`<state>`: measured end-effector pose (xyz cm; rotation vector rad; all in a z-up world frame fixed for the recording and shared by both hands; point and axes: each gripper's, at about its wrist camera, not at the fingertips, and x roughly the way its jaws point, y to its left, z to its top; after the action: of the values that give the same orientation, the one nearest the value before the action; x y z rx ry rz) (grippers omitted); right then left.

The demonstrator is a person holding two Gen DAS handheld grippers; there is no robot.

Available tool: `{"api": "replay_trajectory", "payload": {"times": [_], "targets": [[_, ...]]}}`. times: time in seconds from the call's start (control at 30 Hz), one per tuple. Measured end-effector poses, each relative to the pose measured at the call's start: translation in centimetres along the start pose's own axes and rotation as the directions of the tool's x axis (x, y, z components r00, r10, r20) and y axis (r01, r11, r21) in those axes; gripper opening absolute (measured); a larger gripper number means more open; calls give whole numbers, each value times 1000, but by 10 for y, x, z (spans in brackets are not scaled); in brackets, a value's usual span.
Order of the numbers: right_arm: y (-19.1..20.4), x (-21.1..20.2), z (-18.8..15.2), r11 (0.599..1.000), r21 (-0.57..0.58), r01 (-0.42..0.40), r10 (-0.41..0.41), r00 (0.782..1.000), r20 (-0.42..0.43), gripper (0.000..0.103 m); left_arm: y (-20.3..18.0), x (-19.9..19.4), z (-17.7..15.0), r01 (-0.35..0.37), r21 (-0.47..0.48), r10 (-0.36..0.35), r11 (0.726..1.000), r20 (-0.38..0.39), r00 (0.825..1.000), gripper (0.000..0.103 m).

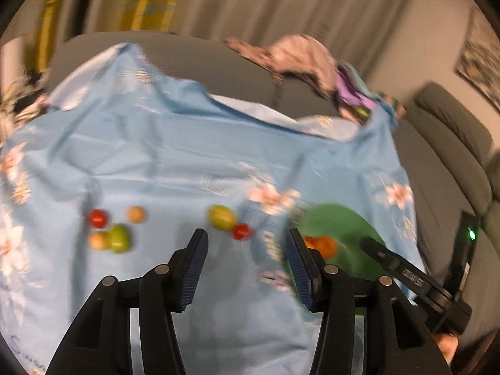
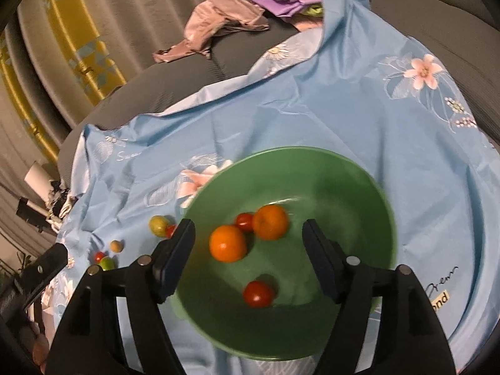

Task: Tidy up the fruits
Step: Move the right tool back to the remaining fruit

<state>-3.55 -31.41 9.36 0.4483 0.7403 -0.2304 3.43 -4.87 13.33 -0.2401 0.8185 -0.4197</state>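
Note:
A green bowl (image 2: 359,187) sits on a light blue flowered cloth (image 2: 312,109). It holds two oranges (image 2: 228,243), (image 2: 270,222) and two red tomatoes (image 2: 257,293), (image 2: 243,221). My right gripper (image 2: 248,228) is open and empty above the bowl. My left gripper (image 1: 247,237) is open and empty over the cloth (image 1: 156,156). Ahead of it lie a yellow-green fruit (image 1: 221,217) and a red tomato (image 1: 241,231). Further left lie a red tomato (image 1: 97,218), a green fruit (image 1: 118,237) and two tan fruits (image 1: 136,214), (image 1: 97,240). The bowl (image 1: 343,225) shows to its right.
The cloth covers a grey sofa (image 1: 453,156). Crumpled pink and purple clothes (image 2: 225,18) lie on the sofa behind the cloth. Curtains (image 1: 250,0) hang at the back. The right gripper's body (image 1: 406,275) shows at the left wrist view's right edge.

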Motion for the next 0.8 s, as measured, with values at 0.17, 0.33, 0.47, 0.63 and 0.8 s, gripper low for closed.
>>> {"api": "replay_trajectory", "payload": {"times": [0.17,0.33,0.47,0.63,0.8], "targets": [[19,-2,-2,997,-34,-67,67,998,1,73,52,-19,9,-151,-98,157,984,56,986,62],[54,1,-8,984,-104,-144,142,990,-24,73,97,-26,13,-235,-211,252,949,60,966,62],[94,10,-10,959,-210,-192,184,981,-58,73,114,-10,9,-224,-258,238,940,24,971,62],[151,58,-5,910,-364,-199,150,976,-157,67,120,33,0,-245,-239,230,939,-88,969,62],[181,116,-2,877,-461,-132,32,975,-219,50,117,67,-5,-298,-192,267,935,-168,949,55]]}}
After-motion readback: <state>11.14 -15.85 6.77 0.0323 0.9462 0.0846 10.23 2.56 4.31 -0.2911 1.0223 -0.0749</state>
